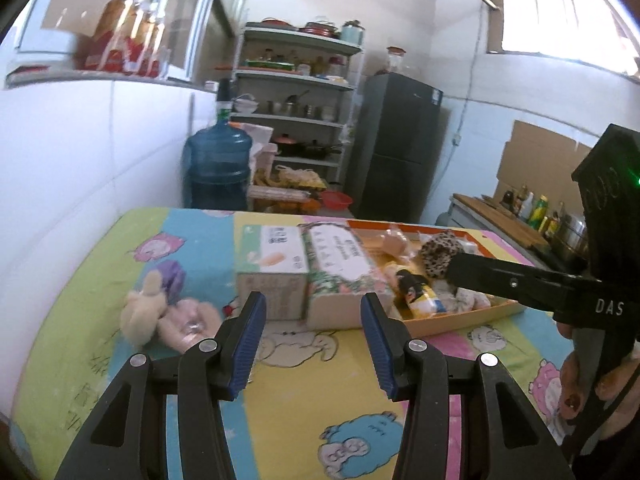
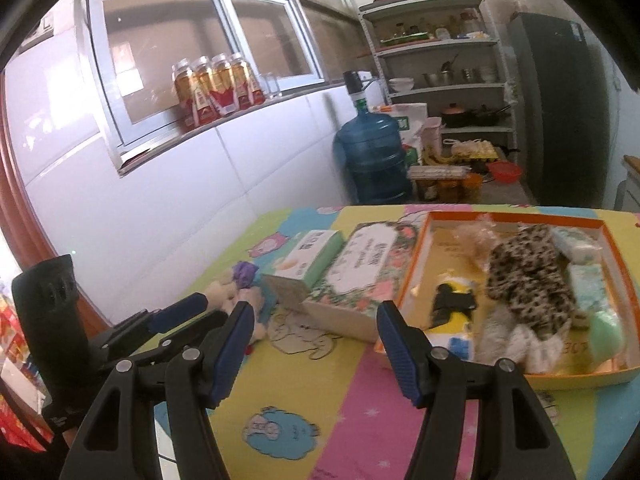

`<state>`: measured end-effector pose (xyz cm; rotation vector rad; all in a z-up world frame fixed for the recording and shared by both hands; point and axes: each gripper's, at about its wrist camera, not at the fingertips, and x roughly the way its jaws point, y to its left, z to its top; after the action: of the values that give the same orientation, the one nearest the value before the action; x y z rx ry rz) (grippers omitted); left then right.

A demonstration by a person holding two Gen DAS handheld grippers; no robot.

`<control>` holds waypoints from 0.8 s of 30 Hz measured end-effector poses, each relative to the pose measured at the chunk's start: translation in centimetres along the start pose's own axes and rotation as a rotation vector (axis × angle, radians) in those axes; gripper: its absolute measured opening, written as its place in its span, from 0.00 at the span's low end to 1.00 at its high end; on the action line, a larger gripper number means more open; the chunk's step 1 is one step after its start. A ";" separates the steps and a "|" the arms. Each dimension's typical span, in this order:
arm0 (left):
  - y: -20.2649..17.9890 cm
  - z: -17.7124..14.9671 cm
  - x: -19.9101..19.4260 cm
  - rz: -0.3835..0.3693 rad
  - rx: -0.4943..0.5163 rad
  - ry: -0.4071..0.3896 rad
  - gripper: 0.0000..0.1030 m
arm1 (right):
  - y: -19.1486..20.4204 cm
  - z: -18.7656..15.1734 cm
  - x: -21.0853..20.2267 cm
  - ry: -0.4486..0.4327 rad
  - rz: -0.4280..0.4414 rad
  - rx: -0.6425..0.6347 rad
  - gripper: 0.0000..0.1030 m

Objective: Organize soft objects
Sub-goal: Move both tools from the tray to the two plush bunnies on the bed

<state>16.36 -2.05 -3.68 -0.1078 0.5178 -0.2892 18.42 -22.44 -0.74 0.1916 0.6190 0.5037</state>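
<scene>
Filling the orange tray point(image 2: 416, 268): leopard-print plush point(image 2: 528, 276), other soft items.

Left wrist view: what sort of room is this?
Most likely a home kitchen: a shelf rack of pots and bowls, a dark fridge, and a water jug beyond the cloth-covered table.
</scene>
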 end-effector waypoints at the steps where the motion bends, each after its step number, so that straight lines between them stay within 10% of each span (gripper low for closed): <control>1: 0.3 -0.1 -0.2 0.007 -0.004 -0.001 0.49 | 0.4 -0.1 0.3 0.005 0.007 -0.004 0.62; 24: 8.9 -2.5 -3.5 0.130 -0.154 -0.027 0.49 | 6.6 -1.5 6.1 0.133 0.107 -0.083 0.62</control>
<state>14.41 7.44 -5.76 -0.2260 0.5175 -0.1205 19.18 -13.62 -2.94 0.1131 0.7183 0.6478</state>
